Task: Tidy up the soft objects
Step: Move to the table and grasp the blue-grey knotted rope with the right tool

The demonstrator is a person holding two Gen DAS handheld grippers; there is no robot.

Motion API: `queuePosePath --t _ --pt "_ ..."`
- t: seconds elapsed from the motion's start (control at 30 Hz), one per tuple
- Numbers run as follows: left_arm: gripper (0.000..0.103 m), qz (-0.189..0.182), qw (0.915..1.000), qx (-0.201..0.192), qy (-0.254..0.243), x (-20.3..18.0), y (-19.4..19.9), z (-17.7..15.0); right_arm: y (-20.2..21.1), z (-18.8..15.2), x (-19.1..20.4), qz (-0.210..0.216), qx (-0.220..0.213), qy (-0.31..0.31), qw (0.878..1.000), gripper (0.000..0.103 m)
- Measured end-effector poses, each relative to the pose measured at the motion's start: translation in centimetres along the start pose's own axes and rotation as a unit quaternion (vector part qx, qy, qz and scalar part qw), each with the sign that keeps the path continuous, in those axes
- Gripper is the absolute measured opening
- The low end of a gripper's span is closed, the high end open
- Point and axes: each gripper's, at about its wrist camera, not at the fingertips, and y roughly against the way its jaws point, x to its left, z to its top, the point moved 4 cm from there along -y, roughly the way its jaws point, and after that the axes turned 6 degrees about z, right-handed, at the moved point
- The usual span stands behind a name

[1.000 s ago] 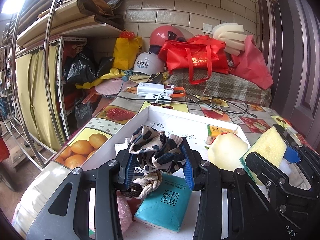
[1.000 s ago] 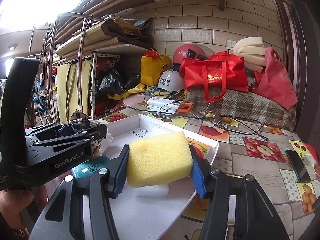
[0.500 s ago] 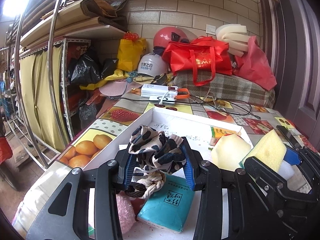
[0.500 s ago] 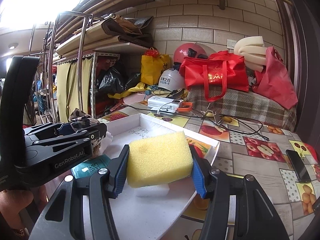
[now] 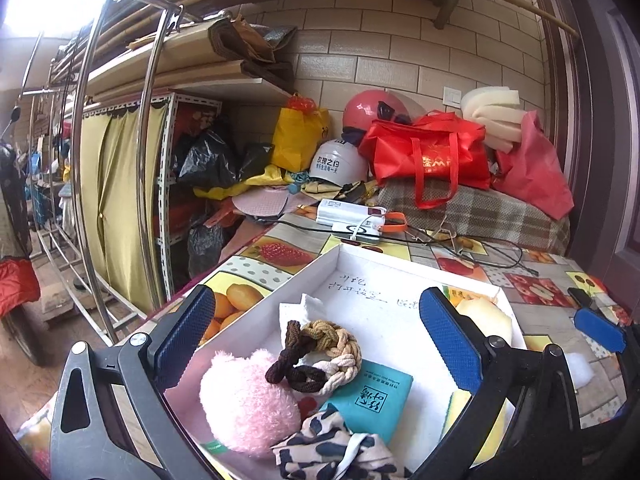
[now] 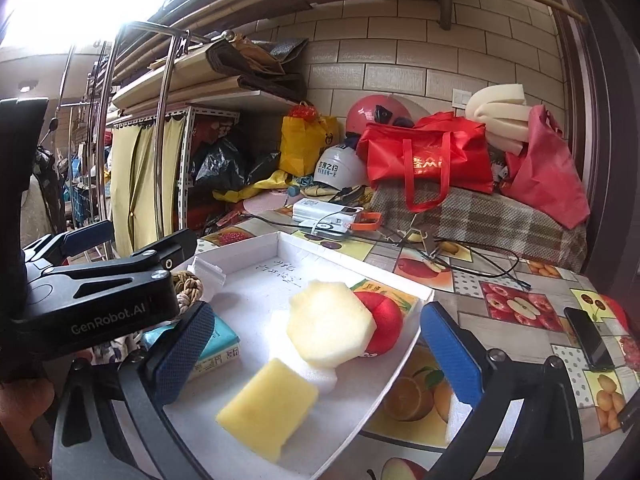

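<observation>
Two grippers, both with jaws opening wide and nothing pinched. Left gripper [image 5: 318, 338] hangs over the near-left part of the white tray [image 5: 256, 307]; below it lie the pink plush ball [image 5: 248, 404], braided hair tie [image 5: 320, 356], teal tissue pack [image 5: 370, 402] and, nearest, the spotted cloth [image 5: 332, 450], apart from the pads. Right gripper [image 6: 316, 350] sits over the near-right part; the yellow sponge [image 6: 268, 408] lies flat between but clear of its pads, just near of the pale hexagonal foam [image 6: 330, 326] and red ball [image 6: 384, 322].

Step looks like release done. To finish well: lift both straight back without snagging the cloth or nudging the sponge toward the near tray edge.

Tray rests on a fruit-print tablecloth [image 6: 516, 308], with a phone [image 6: 588, 338] at right and a power bank [image 6: 326, 210] and cables farther off. Far side is a cluttered storeroom: shelves, bags, helmets, brick wall.
</observation>
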Motion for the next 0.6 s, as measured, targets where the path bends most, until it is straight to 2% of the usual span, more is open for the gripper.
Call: queuePosePath --t 0.17,0.27,0.33,0.43,0.53,0.6 --pt "0.103 0.005 0.9986 0.022 0.048 1.9 1.0 -0.7 2.8 -0.7 1.4 -0.020 -0.011 0.002 1.000 0.103" --pt "0.103 0.000 0.9982 0.028 0.053 1.9 1.9 -1.1 4.3 -1.5 2.6 -0.005 0.005 0.015 1.000 0.103" --pt "0.103 -0.012 0.9989 0.031 0.033 0.7 2.7 -1.4 5.8 -2.0 2.7 0.005 0.003 0.018 1.000 0.103" --pt "0.103 -0.036 0.9988 0.019 -0.028 -2.3 4.5 -1.9 7.6 -3.0 1.4 0.015 0.017 0.003 1.000 0.103" --pt "0.103 -0.062 0.9919 -0.002 -0.111 -6.6 6.6 -2.9 9.4 -4.0 -2.0 0.002 0.031 -0.038 0.999 0.103" --pt "0.103 -0.105 0.9865 0.017 -0.124 -8.8 7.3 -3.7 10.4 -5.0 -4.6 -0.014 0.049 -0.061 0.997 0.103"
